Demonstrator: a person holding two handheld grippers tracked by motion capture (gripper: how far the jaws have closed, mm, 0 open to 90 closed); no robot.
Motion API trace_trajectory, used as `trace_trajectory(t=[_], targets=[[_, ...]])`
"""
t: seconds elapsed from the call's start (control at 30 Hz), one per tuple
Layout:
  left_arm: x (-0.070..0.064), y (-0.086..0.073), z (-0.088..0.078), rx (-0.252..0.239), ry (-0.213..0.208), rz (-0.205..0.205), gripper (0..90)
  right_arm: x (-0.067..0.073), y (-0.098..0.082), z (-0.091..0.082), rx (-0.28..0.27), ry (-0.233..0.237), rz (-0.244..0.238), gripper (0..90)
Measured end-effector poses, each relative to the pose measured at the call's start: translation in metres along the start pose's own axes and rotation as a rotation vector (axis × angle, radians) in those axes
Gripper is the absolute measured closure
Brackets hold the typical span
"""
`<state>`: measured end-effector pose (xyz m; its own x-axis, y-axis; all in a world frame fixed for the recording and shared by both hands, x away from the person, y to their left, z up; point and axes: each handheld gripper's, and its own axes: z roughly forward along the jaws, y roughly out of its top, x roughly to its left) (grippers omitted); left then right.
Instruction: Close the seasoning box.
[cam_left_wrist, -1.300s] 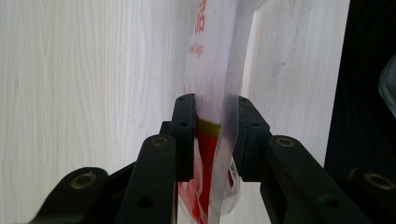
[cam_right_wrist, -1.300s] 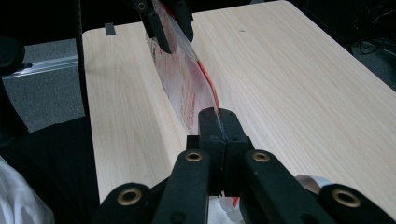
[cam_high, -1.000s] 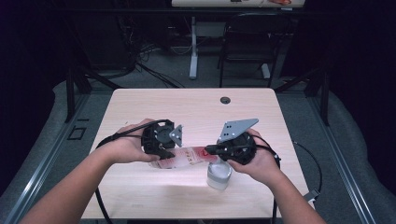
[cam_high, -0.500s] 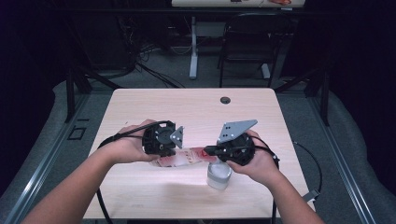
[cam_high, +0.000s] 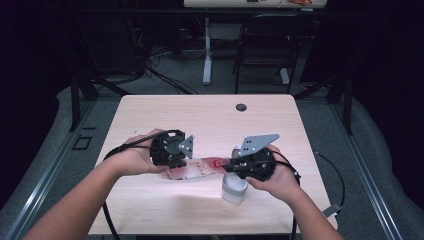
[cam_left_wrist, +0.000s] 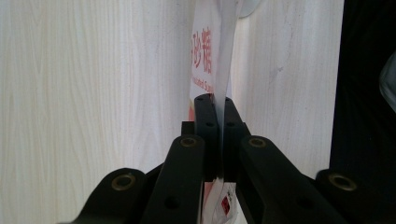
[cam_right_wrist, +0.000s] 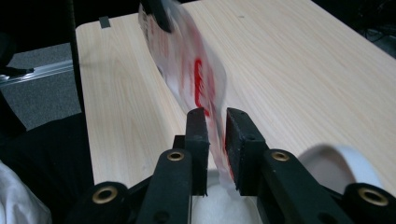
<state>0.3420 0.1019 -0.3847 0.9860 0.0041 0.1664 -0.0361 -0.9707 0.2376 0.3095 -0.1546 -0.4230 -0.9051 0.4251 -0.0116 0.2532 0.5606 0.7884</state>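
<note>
A white plastic bag with red print (cam_high: 200, 168) is stretched between both grippers above the table. My left gripper (cam_high: 188, 162) is shut on its left end; in the left gripper view the jaws (cam_left_wrist: 215, 100) pinch the bag (cam_left_wrist: 205, 51) edge-on. My right gripper (cam_high: 228, 166) is shut on the other end, and in the right gripper view (cam_right_wrist: 215, 114) the bag (cam_right_wrist: 187, 60) runs away from the jaws. Directly under the right gripper stands a white cup (cam_high: 234, 189), its rim (cam_right_wrist: 345, 163) and white grains (cam_right_wrist: 219, 205) showing below the jaws.
The light wooden table (cam_high: 210, 115) has a small dark round cap (cam_high: 241, 107) near its far edge. Cables trail from both grippers off the table's front. Chair and desk legs stand on the floor beyond the table.
My right gripper has dipped slightly toward the cup with the bag end in it. The left gripper and the cup have stayed put.
</note>
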Motion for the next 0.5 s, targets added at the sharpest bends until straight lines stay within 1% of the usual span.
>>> trace_trajectory(t=[0.07, 0.2, 0.37, 0.47, 0.5], targets=[[0.0, 0.0, 0.001, -0.003, -0.001, -0.002, 90.0, -0.003, -0.009, 0.001, 0.001, -0.003, 0.02, 80.8], [0.001, -0.001, 0.001, -0.009, -0.001, -0.008, 90.0, -0.008, -0.023, 0.006, 0.013, -0.008, 0.044, 84.3], [0.002, -0.002, 0.002, -0.011, -0.001, -0.012, 90.0, -0.011, -0.03, 0.006, 0.014, -0.001, 0.061, 86.4], [0.002, -0.003, 0.002, -0.013, -0.003, -0.014, 90.0, -0.011, -0.029, 0.006, 0.015, -0.003, 0.058, 87.5], [0.002, -0.004, 0.003, -0.016, -0.003, -0.019, 90.0, -0.01, -0.029, 0.007, 0.017, -0.003, 0.053, 89.1]])
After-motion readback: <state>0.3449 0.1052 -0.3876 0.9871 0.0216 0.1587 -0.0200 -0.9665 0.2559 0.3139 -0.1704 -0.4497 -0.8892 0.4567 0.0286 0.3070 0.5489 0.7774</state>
